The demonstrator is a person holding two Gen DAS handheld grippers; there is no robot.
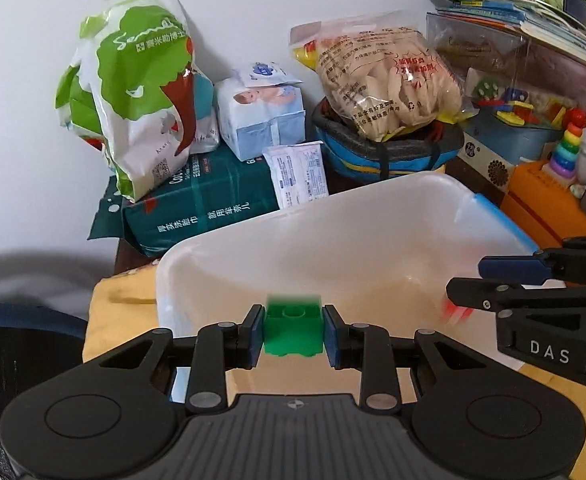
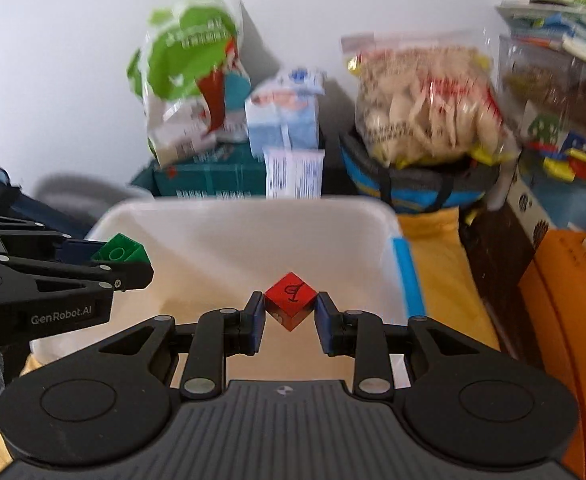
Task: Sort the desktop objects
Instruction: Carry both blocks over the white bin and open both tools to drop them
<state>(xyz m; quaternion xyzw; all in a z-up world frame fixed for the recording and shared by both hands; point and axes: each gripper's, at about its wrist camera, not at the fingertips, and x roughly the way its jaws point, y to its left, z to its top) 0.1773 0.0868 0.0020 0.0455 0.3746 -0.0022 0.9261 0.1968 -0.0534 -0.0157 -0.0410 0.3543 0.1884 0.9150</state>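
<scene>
A green toy brick sits between the blue pads of my left gripper, which is shut on it above the near rim of a white plastic bin. My right gripper is shut on a red cube with a black mark on top, held corner to corner over the same bin. Each gripper shows in the other's view: the right gripper at the right edge, the left gripper at the left with the green brick. The bin's floor looks bare where it shows.
Behind the bin stand a green-and-white bag, a tissue pack on a teal package, and a snack bag in a blue basket. A clear toy box, books, a tin and an orange box crowd the right. Yellow cloth covers the table.
</scene>
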